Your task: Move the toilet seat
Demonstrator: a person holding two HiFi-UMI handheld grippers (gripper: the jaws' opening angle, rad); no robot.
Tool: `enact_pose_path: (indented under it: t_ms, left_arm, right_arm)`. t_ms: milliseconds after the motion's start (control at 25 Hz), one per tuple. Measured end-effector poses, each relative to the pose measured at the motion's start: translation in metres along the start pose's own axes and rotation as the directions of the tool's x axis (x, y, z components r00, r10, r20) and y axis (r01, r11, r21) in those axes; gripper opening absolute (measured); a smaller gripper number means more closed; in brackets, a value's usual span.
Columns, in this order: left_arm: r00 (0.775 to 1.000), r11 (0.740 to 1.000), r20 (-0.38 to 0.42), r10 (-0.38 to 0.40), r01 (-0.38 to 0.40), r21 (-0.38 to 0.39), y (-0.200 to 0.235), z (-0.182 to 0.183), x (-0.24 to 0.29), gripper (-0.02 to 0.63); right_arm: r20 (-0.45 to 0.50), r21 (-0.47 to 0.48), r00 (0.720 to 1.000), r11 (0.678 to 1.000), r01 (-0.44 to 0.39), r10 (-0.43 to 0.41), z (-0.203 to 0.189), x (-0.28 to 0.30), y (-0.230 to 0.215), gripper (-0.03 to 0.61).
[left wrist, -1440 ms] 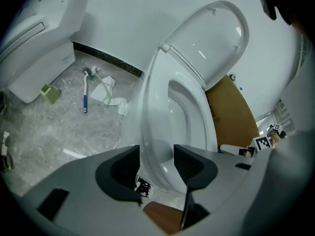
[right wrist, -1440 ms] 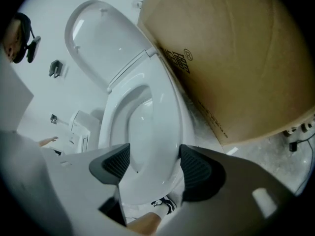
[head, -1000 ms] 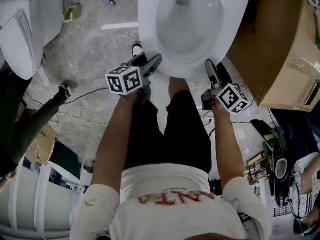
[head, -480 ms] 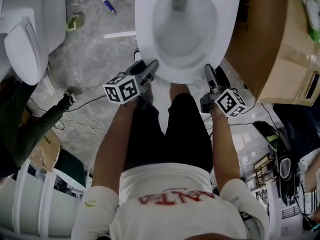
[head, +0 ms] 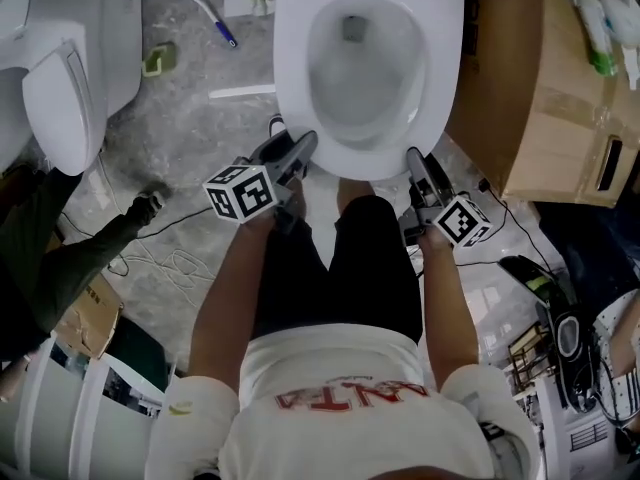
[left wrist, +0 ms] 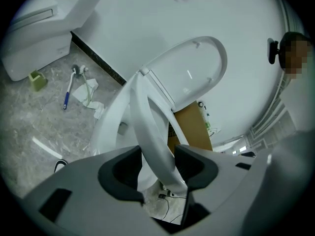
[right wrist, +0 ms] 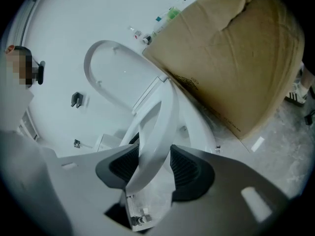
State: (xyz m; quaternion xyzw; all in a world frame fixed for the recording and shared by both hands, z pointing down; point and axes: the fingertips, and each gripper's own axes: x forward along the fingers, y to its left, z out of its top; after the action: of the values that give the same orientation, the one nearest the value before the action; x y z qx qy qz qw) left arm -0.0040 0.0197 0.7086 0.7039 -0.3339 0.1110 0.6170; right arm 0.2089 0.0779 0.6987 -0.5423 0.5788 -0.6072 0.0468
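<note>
Head view: from above the person, facing steeply down onto the toilet seat (head: 292,88) and floor (head: 190,128), moderately far. Left gripper view: close behind its jaws, facing along the toilet seat toward the lid (left wrist: 197,68). Right gripper view: likewise, mirrored. All three share toilet seat and cardboard box (head: 530,88).

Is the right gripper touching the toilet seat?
Touching. In the right gripper view, the right gripper has just been closing, and its jaws press the toilet seat between them.
</note>
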Motion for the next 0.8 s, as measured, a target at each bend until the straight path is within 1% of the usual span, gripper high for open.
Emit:
enact_pose_path:
  t_ms: [160,320,480,680,800]
  left_arm:
    - [1.0,1.0,0.007,-0.012,0.012,-0.001,-0.013,0.009,-0.006,0.215]
    - [0.999,1.0,0.02,-0.026,0.027,-0.017,-0.028,0.019,-0.014,0.216]
    - [0.998,0.998,0.034,-0.048,0.049,-0.035,-0.041,0.031,-0.02,0.216]
    - [0.996,0.996,0.028,-0.079,0.08,-0.037,-0.06,0.046,-0.026,0.216]
    - [0.994,0.993,0.028,-0.103,0.104,-0.052,-0.072,0.054,-0.027,0.216]
  right_arm:
    - [0.022,0.018,0.999,0.999,-0.028,0.028,0.01,-0.006,0.012,0.196]
    - [0.038,0.043,0.999,0.999,-0.012,0.01,0.019,-0.014,0.023,0.198]
    - [0.052,0.053,0.998,0.998,-0.027,0.024,0.03,-0.018,0.04,0.202]
    - [0.083,0.082,0.996,0.995,-0.048,0.042,0.048,-0.025,0.058,0.207]
    - [0.094,0.106,0.995,0.993,-0.054,0.044,0.058,-0.027,0.068,0.209]
